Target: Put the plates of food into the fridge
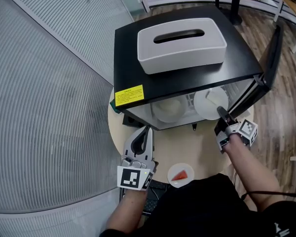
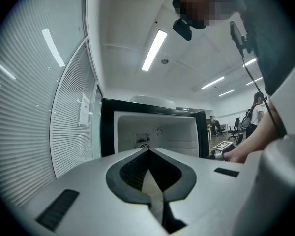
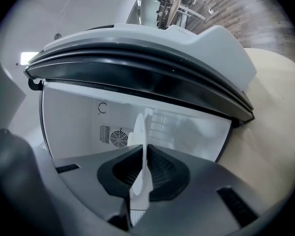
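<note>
A black mini fridge (image 1: 187, 68) stands open on a round table (image 1: 200, 149). My right gripper (image 1: 221, 113) is shut on the rim of a white plate (image 1: 209, 102) and holds it just inside the fridge's right side. In the right gripper view that plate (image 3: 140, 146) shows edge-on between the pads. A second white plate (image 1: 166, 108) lies inside on the left. A small plate with a red slice (image 1: 180, 175) sits on the table close to me. My left gripper (image 1: 147, 129) hovers before the fridge's left front, shut and holding nothing.
The fridge door (image 1: 269, 63) stands open at the right, close beside my right gripper. A white tissue box (image 1: 181, 43) rests on top of the fridge. A ribbed glass wall (image 1: 44, 107) runs along the left. Chairs and desks stand on the wooden floor beyond.
</note>
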`<state>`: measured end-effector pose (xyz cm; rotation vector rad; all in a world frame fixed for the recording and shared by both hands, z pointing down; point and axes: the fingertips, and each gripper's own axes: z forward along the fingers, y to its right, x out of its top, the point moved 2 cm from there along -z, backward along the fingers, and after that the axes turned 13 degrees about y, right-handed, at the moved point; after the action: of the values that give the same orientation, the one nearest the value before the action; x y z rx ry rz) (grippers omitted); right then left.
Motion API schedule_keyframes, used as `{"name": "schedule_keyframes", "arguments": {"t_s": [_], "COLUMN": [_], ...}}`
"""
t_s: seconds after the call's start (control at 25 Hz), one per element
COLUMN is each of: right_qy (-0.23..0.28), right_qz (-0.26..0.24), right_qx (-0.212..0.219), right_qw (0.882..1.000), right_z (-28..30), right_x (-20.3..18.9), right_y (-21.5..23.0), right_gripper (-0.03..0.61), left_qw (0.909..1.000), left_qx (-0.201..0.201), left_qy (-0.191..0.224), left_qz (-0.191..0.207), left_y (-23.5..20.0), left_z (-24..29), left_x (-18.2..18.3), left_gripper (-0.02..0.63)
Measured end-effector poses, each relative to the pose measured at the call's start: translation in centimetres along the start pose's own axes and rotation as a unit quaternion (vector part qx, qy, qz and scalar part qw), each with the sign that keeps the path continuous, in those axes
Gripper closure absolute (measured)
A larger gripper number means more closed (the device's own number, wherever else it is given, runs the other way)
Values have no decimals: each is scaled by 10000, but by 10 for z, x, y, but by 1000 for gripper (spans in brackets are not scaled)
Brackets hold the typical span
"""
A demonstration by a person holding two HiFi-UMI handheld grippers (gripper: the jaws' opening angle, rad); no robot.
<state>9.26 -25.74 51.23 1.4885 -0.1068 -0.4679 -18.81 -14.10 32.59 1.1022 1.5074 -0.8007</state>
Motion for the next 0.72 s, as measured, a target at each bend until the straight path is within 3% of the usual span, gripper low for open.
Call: {"name": "schedule_keyframes", "arguments": {"t_s": [0.72], "right_qy": [548], "right_qz": [571], "right_qx": [-80], "right_qw": [9968], "right_z": [28], "right_x": [4], "right_y": [-9], "right_gripper": [552], "left_qw": [9997], "left_qx": [149], "left_qy": [-194], "left_qz": [-55], "left_y": [-6], "left_z": [2], "left_x": [-12], "left_gripper": [611]}}
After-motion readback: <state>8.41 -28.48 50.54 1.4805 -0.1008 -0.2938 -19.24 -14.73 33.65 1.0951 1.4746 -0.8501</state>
